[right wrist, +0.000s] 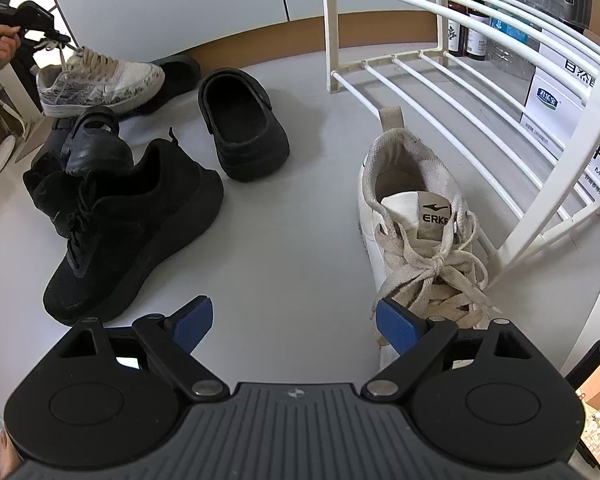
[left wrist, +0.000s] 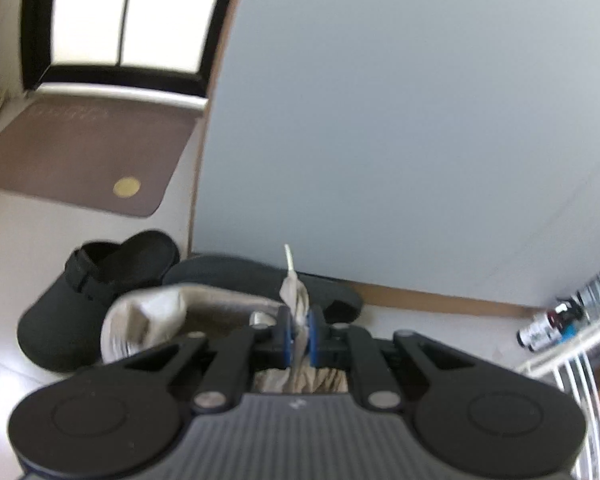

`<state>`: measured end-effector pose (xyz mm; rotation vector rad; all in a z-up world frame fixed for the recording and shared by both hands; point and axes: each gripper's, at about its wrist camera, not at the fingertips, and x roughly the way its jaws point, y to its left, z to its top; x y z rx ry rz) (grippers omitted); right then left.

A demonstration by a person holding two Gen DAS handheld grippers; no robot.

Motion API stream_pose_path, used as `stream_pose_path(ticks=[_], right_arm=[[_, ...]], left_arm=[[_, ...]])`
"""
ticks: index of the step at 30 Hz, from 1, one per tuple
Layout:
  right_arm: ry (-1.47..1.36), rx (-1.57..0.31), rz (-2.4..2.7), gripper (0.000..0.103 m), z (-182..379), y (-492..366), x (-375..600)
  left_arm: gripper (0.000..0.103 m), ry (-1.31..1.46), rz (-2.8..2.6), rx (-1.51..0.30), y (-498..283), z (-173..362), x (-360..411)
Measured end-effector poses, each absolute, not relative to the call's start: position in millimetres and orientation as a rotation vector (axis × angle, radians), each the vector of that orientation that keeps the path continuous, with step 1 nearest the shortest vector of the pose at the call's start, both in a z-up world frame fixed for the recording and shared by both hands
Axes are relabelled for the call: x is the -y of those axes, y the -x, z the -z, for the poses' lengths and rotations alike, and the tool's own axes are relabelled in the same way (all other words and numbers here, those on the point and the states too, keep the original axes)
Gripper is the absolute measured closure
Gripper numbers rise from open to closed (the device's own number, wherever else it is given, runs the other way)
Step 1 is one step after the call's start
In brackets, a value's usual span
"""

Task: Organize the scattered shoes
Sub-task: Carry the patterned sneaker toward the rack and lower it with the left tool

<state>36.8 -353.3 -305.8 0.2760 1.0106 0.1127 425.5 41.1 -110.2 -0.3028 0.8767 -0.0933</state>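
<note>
With the white shoe rack (right wrist: pixel 452 60) standing on the floor at the right, the printed sneaker (right wrist: pixel 100 80), dangling over the black clogs, seems held only by its laces, pinched tight in the left claw (left wrist: pixel 299 334), so carry it slowly; the right claw (right wrist: pixel 292 324) gapes empty.

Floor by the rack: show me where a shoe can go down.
Bare floor lies between the black sneaker and the white sneaker. The rack bars are bare. Crowded left, by the clog.
</note>
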Motion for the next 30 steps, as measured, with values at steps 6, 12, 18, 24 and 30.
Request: stream_pose_path(ticks=[6,12,18,24,30], right_arm=[[-0.281,-0.997,-0.114,0.011,303,-35,354],[-0.286,-0.985,-0.116,0.011,300,-32,356],[-0.299,-0.970,-0.113,0.011,298,-34,359],[-0.316,-0.943,-0.125,0.011,292,-38,362],[-0.351,-0.906,-0.154,0.011,280,-40,364]], left_arm=[[0.095,0.286,0.148,-0.886,-394,83,-27],[0.095,0.266,0.228,-0.888,-349,58,-9],[0.095,0.324,0.320,-0.869,-295,36,7],[0.095,0.353,0.401,-0.883,-243,23,29],[0.095,0.434,0.463,-0.944,-200,32,48]])
